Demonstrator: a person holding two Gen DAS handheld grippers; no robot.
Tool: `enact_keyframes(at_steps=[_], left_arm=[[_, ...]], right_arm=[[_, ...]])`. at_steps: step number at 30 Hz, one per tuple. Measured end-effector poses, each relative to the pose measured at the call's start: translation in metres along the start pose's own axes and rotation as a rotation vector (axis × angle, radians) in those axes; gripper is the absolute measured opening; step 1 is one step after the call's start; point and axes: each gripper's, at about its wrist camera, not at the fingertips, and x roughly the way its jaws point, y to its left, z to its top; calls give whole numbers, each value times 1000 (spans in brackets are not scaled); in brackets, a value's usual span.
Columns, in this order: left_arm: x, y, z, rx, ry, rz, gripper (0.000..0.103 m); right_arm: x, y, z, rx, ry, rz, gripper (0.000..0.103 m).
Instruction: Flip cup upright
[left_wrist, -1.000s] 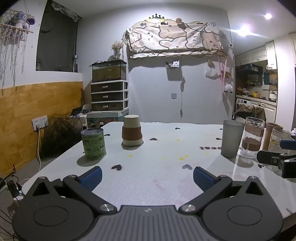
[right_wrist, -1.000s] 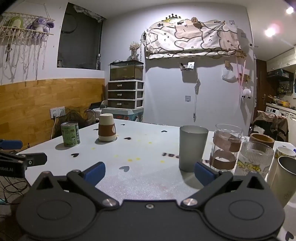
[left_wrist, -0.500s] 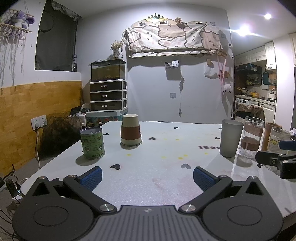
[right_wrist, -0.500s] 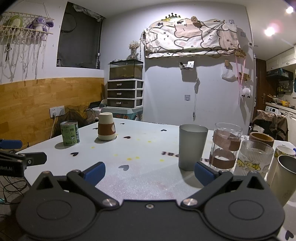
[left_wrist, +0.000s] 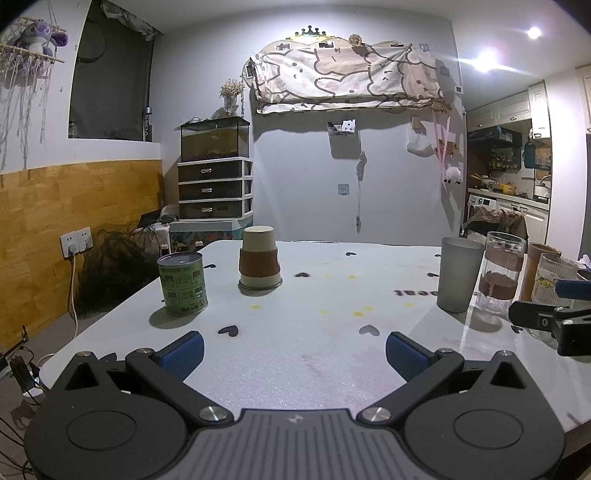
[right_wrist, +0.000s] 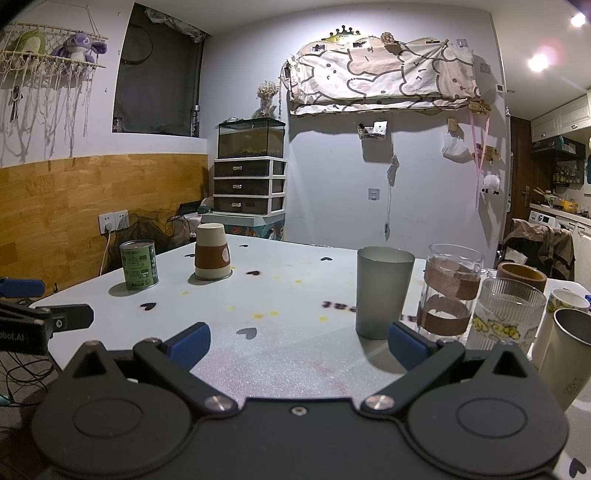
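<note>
A cream paper cup with a brown sleeve (left_wrist: 258, 257) stands upside down on the white table (left_wrist: 295, 354), far left of centre; it also shows in the right wrist view (right_wrist: 212, 253). My left gripper (left_wrist: 294, 354) is open and empty, low over the near table edge, well short of the cup. My right gripper (right_wrist: 299, 341) is open and empty, near the grey tumbler. Each gripper shows at the edge of the other's view.
A green tin can (left_wrist: 182, 283) stands left of the cup. A grey tumbler (right_wrist: 382, 291), a banded glass (right_wrist: 450, 291), a ribbed glass (right_wrist: 508, 314) and several more cups crowd the right side. The wall and drawers lie beyond the table.
Both views have shifted slightly; the cup and can sit a little lower and nearer in the left view. Both grippers stay open and empty.
</note>
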Motion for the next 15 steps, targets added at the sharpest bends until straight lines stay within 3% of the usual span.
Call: enact_keyframes(at_steps=[15], left_arm=[[1, -2, -1, -2, 2, -1, 103]], right_arm=[[0, 0, 0, 0, 1, 0, 103]])
